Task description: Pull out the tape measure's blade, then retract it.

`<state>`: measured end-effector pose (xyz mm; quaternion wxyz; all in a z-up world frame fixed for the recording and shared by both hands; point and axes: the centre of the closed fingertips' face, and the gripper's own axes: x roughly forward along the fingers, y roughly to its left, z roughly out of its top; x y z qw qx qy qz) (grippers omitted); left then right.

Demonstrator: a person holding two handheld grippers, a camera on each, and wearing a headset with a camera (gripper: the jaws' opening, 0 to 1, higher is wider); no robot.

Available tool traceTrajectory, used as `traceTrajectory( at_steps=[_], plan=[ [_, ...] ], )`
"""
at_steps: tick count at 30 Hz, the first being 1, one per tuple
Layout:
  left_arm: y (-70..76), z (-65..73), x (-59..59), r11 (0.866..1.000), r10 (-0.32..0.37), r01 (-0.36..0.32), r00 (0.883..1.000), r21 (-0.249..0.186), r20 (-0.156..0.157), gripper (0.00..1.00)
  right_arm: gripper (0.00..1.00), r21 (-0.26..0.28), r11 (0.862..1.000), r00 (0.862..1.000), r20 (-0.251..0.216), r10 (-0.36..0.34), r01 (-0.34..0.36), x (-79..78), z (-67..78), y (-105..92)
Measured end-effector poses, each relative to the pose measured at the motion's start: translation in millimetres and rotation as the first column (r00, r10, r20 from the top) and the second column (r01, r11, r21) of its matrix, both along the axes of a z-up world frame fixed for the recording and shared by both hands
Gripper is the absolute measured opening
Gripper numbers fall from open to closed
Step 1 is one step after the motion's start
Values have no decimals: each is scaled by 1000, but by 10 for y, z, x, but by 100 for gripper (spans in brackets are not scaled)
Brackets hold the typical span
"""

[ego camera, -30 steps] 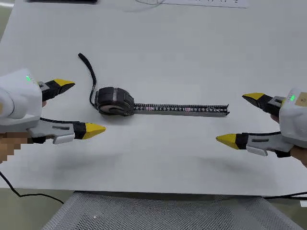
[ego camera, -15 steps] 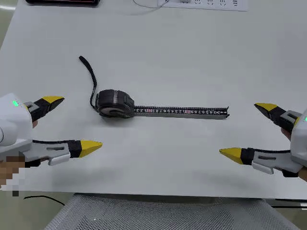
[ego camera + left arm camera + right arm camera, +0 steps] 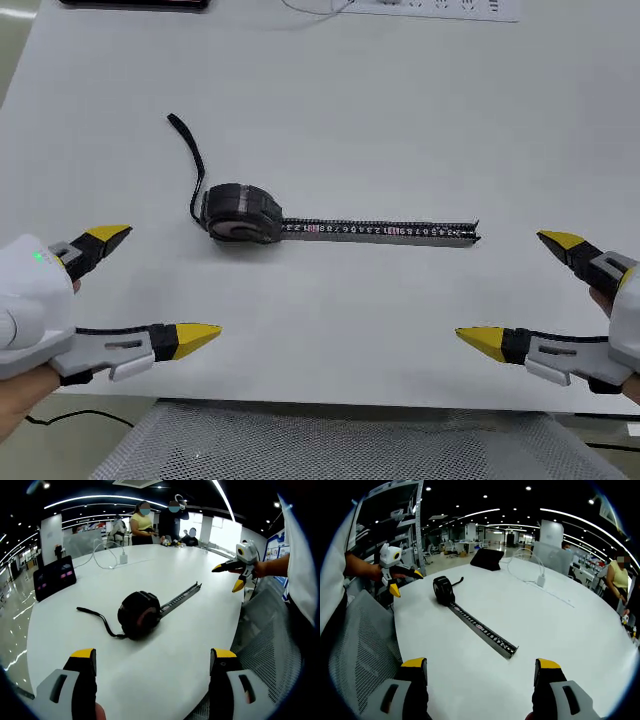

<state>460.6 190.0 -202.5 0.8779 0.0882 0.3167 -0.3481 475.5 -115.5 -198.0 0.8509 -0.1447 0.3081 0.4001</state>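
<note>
A dark tape measure [image 3: 240,212] lies on the white table [image 3: 400,130], its blade [image 3: 380,231] drawn out to the right and ending in a hook near the table's right side. A black wrist strap [image 3: 190,160] trails up from the case. My left gripper [image 3: 155,285] stands open at the lower left, well short of the case [image 3: 140,614]. My right gripper [image 3: 520,290] stands open at the lower right, below and to the right of the blade's tip [image 3: 510,652]. Nothing is between either pair of yellow fingertips.
A dark tablet [image 3: 52,577] and a white cable with a power strip [image 3: 430,8] lie at the table's far edge. A grey mesh chair seat [image 3: 350,440] sits below the near edge. Several people [image 3: 160,522] stand beyond the table.
Both grippers have drawn back toward the near edge and away from the tape measure, still open. The tape measure and its extended blade have not moved.
</note>
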Motion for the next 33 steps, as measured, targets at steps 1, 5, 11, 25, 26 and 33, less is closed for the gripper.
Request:
traceTrajectory(
  at_steps=[1, 5, 11, 25, 26, 33],
  plan=[
    [-8, -20, -26, 1000, -2, 2, 1000, 1, -2, 92, 87, -4, 1000, 1000, -3, -2, 2, -15, -21, -6],
    [-16, -52, -81, 1000, 2, -2, 1000, -8, -20, 93, 88, -8, 1000, 1000, -15, -4, 4, -65, -57, -21],
    [8, -48, -112, 1000, 14, -14, 999, -19, -32, 95, 90, -7, 1000, 999, -35, -12, 12, -113, -111, -53],
    [1, -27, -121, 1000, 14, -15, 999, -25, -39, 95, 92, -2, 1000, 999, -38, -5, 5, -138, -96, -40],
    [-1, -26, -118, 1000, 14, -15, 999, -25, -39, 95, 92, -1, 1000, 999, -38, -5, 5, -134, -96, -41],
    [-6, -28, -106, 1000, 15, -16, 999, -26, -38, 95, 92, -1, 1000, 999, -38, -8, 8, -135, -87, -39]
  ],
)
